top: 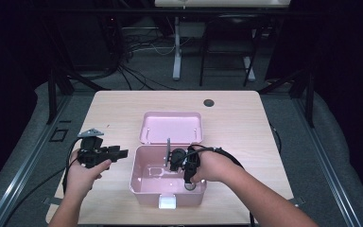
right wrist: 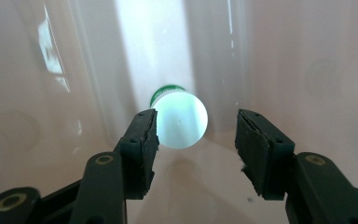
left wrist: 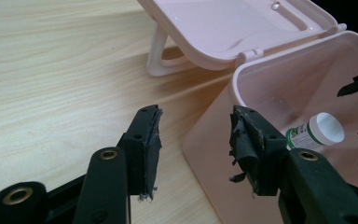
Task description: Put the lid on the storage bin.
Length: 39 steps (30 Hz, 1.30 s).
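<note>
1. The small bottle [right wrist: 181,119], white-capped with a green label, lies on its side on the floor of the pink plastic box [top: 144,189], at centre frame in the right gripper view and at the right edge in the left gripper view [left wrist: 316,134]. It looks like a smooth, round plastic vial with a flat cap facing you.
2. Your right gripper [right wrist: 196,140] points down into the box with its jaws held apart; the bottle sits beyond the pads, not pinched. You are judged to be either about to pick it or just past setting it down; the frames do not settle which.
3. The box is glossy, thin-walled, with rounded corners; its hinged lid [top: 171,126] lies open behind it, upper centre in the high view.
4. Your left gripper [top: 120,152] hovers left of the box, jaws wide and empty, its pads [left wrist: 244,144] frayed.
5. The table [top: 236,118] is pale wood-grain laminate.
</note>
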Tool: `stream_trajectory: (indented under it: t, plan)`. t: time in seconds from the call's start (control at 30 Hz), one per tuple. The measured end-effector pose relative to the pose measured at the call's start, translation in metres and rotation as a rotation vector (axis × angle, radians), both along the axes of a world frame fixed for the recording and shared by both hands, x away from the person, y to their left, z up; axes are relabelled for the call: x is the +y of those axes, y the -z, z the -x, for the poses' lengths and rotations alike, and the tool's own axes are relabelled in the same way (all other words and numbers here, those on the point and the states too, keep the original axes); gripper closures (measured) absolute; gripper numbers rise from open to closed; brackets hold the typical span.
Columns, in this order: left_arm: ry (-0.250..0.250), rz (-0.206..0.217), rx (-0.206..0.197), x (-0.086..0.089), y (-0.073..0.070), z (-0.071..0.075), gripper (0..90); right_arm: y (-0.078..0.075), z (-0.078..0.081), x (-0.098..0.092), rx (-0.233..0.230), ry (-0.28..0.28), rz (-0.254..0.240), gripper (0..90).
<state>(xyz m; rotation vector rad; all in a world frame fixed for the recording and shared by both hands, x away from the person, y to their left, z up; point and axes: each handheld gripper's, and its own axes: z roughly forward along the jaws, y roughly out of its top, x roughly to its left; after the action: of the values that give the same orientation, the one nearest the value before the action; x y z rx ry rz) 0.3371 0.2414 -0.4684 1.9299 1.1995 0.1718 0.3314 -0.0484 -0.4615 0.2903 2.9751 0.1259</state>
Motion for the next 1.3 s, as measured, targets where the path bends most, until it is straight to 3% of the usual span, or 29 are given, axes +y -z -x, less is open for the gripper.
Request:
stream_trajectory:
  t: [0.3, 0.73, 1.3]
  plan:
    - [0.013, -0.001, 0.002, -0.003, -0.001, 0.001, 54.6, -0.012, 0.000, -0.008, -0.016, 0.064, -0.074, 48.7]
    - [0.041, -0.011, -0.001, -0.010, -0.004, 0.005, 55.6, -0.021, -0.002, -0.019, -0.046, 0.119, -0.131, 52.4]
    - [0.057, -0.009, -0.063, -0.017, -0.009, 0.012, 52.4, -0.028, -0.010, -0.035, -0.064, 0.239, -0.265, 57.8]
